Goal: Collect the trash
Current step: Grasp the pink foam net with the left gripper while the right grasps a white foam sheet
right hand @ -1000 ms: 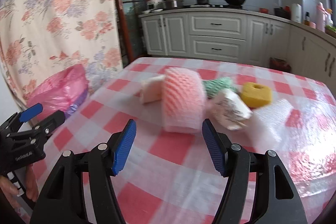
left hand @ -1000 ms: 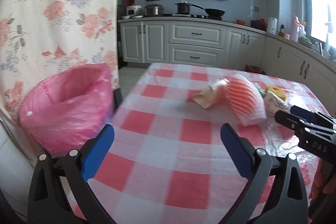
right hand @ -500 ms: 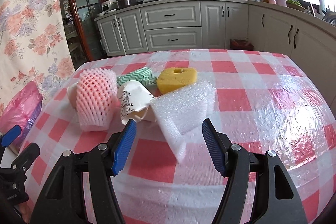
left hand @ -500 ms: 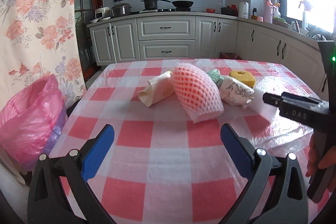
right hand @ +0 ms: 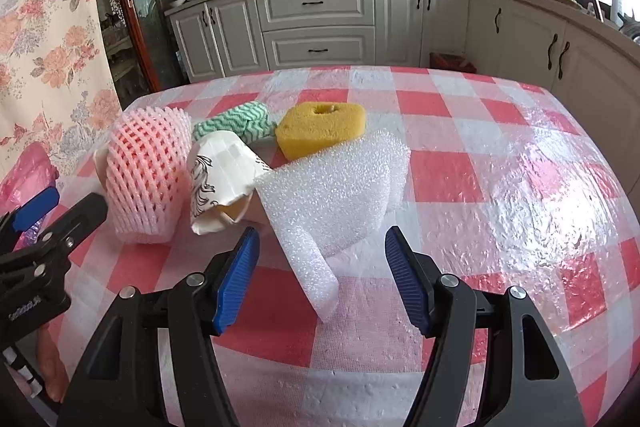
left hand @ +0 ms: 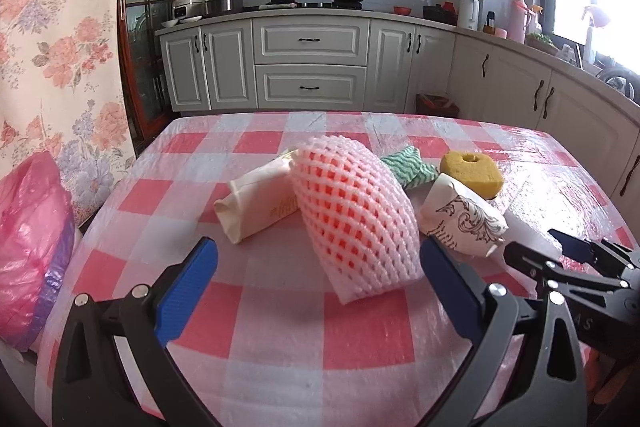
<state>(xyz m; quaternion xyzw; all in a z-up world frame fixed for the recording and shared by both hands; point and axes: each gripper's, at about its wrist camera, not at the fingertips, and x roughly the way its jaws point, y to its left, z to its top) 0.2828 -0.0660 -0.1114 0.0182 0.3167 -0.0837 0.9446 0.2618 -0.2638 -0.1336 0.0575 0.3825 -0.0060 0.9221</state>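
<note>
Your pink bag [left hand: 28,259] is cut off by the left edge. The foam net [left hand: 352,215] hides part of the paper wrapper [left hand: 256,203] and green cloth [left hand: 408,167]. The cup's [right hand: 220,179] print is too small to read.

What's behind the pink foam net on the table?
Behind the foam net lie a beige paper wrapper, partly hidden by it, and a green zigzag cloth. The yellow sponge sits further right. Whatever lies directly under the net is covered.
</note>
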